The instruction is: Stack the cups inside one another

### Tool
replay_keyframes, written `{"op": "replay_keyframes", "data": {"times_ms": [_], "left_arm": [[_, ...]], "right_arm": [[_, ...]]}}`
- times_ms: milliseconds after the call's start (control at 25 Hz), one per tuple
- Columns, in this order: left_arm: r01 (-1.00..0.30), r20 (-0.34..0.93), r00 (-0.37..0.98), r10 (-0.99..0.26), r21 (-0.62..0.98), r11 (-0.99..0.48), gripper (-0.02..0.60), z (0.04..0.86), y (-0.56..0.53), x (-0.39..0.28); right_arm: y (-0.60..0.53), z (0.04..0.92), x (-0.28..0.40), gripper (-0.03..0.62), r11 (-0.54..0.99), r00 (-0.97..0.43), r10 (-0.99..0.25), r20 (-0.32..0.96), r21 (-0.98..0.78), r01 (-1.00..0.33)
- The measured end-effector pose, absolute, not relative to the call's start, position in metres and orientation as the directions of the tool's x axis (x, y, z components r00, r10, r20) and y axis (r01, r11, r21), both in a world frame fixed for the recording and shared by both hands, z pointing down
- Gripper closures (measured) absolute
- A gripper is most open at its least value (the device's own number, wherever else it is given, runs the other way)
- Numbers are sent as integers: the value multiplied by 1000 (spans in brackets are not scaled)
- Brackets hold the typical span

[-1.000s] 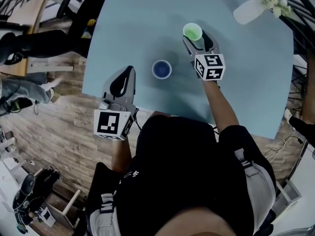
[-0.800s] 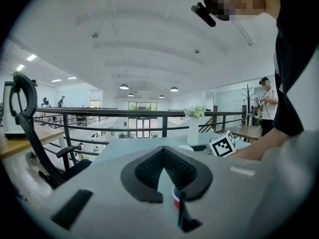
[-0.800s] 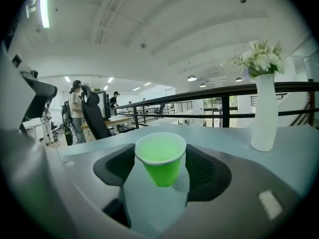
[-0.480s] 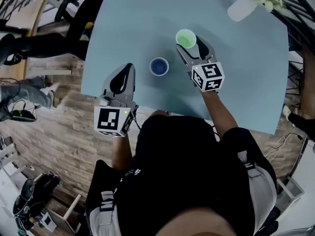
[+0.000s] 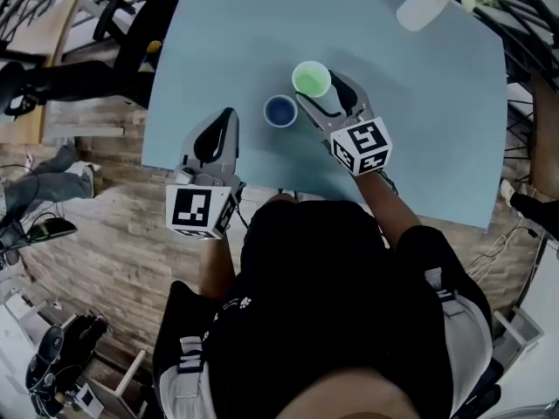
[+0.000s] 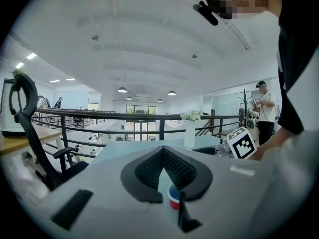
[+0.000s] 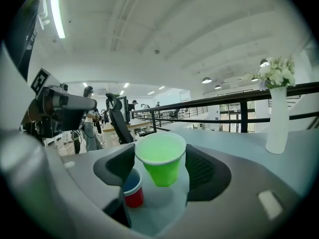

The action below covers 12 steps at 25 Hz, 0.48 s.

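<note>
**Head view:** Pale blue table (image 5: 419, 129) seen from above. A person in a dark top stands at the near edge w/ a gripper in each hand. The right gripper (image 5: 321, 92) has its fingers spread wide round a green cup (image 5: 311, 78) and grips its sides. A red cup (image 5: 280, 110), blue inside, stands on the table just left of it & slightly nearer, not touching. The left gripper (image 5: 227, 119) hangs over the near left edge, close to the red cup but apart from it. No cup is inside another yet, so the stacking itself isn't done. Left to do, I'd judge: bring one cup over the other & lower it in. A white vase (image 5: 425, 7) w/ flowers sits at the far right corner, well apart.

**Left gripper view:** Fingertips meet, nothing held. The red cup (image 6: 173, 197) shows low down through the gap behind the tips. Beyond are a railing (image 6: 124, 114), an office chair (image 6: 25, 113) at left & ppl far off.

**Right gripper view:** The green cup (image 7: 160, 158) sits gripped between both pads, its base seemingly clear of the table. The red cup (image 7: 132, 188) is low at left, the vase (image 7: 276, 118) at right. Nothing stands between the two cups. Only the pad on the red cup's side comes close enough to nudge it, prob.
</note>
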<state>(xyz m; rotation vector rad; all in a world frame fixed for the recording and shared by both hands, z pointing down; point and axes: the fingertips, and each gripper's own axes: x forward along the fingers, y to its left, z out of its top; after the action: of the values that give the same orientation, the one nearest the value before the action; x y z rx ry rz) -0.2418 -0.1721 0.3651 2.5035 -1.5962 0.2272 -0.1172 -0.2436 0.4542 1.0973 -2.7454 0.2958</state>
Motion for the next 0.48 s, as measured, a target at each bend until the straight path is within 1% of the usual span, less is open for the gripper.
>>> {"op": "replay_keyframes", "data": {"times_ms": [480], "left_arm": [[-910,215,414,-885,64,-410,591,369,-164,-248]], "right_arm": [[-211,447,-149,276,777,-781,-586,218,-125,-617]]}}
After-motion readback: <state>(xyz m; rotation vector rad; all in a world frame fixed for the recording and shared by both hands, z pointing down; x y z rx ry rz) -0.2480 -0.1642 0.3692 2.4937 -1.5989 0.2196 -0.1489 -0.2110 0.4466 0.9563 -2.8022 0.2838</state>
